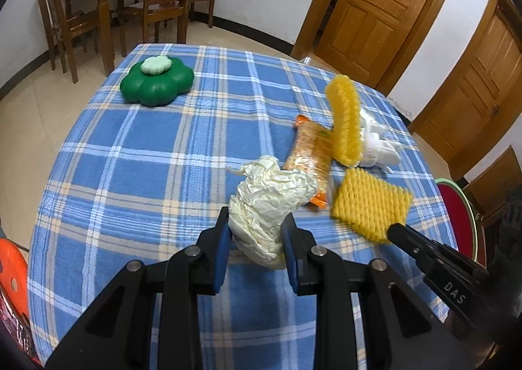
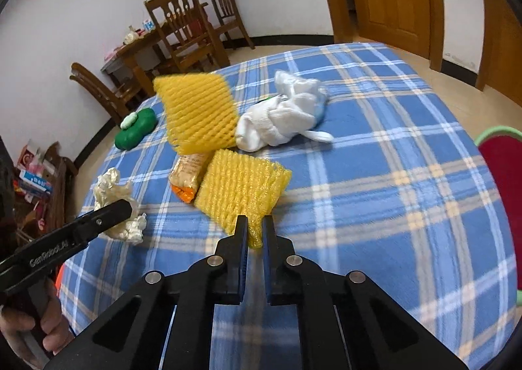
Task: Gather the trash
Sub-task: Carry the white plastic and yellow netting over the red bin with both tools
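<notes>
My left gripper (image 1: 256, 223) is shut on a crumpled cream paper wad (image 1: 272, 203), which also shows in the right wrist view (image 2: 114, 203). My right gripper (image 2: 254, 229) is shut on the near corner of a yellow foam fruit net (image 2: 241, 189), seen in the left wrist view (image 1: 370, 203) too. A second yellow foam net (image 2: 199, 109) stands tilted behind it. An orange snack wrapper (image 1: 310, 151) lies between the paper and the nets. A white crumpled plastic bag (image 2: 284, 112) lies behind the nets.
A green flower-shaped lidded container (image 1: 156, 80) sits at the far left of the blue plaid tablecloth (image 1: 146, 158). A red chair (image 2: 502, 158) stands at the table's right edge, an orange stool (image 1: 11, 272) at the left. Wooden chairs and a table stand beyond.
</notes>
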A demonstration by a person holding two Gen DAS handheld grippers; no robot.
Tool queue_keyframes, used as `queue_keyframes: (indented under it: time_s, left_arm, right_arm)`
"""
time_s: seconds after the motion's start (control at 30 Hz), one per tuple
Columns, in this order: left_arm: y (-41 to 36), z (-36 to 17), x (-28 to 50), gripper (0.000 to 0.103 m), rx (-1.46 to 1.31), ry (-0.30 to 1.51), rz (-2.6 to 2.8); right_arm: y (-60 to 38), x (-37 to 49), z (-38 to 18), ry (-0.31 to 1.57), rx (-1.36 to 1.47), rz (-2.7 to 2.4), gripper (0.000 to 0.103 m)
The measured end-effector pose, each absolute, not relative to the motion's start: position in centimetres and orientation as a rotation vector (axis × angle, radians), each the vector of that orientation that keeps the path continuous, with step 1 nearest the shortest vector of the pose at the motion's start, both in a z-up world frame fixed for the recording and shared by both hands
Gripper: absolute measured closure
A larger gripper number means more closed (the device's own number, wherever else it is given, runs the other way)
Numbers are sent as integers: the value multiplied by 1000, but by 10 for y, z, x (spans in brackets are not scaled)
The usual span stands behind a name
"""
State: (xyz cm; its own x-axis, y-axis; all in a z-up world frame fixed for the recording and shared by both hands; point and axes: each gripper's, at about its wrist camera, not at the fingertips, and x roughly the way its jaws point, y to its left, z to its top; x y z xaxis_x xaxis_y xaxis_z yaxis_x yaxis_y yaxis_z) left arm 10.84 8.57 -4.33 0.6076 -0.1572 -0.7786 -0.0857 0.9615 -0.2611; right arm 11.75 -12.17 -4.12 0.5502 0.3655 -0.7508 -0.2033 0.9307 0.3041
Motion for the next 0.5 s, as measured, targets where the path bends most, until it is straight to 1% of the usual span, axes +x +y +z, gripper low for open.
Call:
queue_keyframes:
  time_s: [0.5]
  left_arm:
    - [26, -21, 101, 74, -220, 915, -189]
  right_arm:
    - [-201, 67, -13, 825, 302, 216, 95]
